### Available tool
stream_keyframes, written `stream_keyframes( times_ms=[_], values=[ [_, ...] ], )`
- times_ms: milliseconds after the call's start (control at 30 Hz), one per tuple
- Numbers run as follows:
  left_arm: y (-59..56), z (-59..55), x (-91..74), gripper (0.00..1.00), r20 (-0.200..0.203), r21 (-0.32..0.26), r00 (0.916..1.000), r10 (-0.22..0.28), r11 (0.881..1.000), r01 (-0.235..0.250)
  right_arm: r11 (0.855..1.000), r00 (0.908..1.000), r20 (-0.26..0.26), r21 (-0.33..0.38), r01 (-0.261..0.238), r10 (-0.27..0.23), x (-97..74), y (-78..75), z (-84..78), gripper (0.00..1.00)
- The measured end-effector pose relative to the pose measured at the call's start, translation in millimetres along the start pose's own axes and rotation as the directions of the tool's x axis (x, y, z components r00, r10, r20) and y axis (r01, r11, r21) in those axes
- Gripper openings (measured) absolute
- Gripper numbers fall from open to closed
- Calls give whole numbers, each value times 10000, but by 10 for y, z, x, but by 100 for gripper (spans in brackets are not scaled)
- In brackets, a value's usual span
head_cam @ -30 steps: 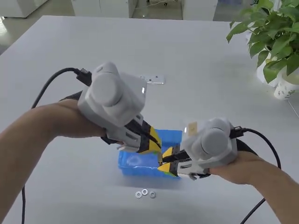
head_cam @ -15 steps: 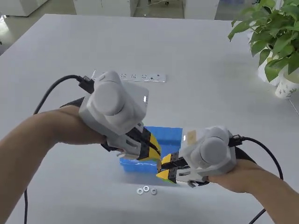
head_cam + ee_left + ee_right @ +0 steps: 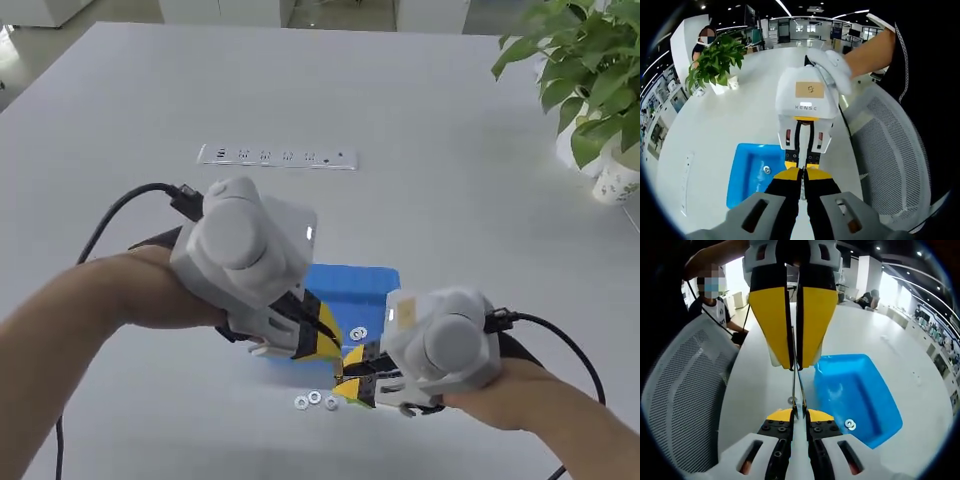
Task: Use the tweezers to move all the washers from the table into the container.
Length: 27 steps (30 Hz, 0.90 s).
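Three washers (image 3: pixel 315 400) just beside the tweezers (image 3: pixel 796 385), apparently between narrow jaws of left gripper (image 3: pixel 803 174) and right gripper (image 3: pixel 800 415).

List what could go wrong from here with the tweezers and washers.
The tweezers sit clamped between the left gripper and right gripper; if the hands drift apart, they may twist or slip. The three washers lie bunched on the table beside the blue container; a clumsy pinch could scatter them.
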State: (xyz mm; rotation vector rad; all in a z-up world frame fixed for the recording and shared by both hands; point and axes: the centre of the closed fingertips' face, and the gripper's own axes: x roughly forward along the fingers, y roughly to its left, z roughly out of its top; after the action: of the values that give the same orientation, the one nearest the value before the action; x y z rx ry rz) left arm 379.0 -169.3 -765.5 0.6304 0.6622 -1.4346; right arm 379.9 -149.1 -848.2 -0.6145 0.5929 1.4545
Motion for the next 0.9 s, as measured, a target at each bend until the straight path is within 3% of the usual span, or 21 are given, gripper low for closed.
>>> stream_keyframes(
  times_ms=[900],
  values=[
    [-82,-174,125,6,-38,-437,9998,-187,9989,185,9989,9990,-46,174,-438,439,187,114,-123,11]
  ],
)
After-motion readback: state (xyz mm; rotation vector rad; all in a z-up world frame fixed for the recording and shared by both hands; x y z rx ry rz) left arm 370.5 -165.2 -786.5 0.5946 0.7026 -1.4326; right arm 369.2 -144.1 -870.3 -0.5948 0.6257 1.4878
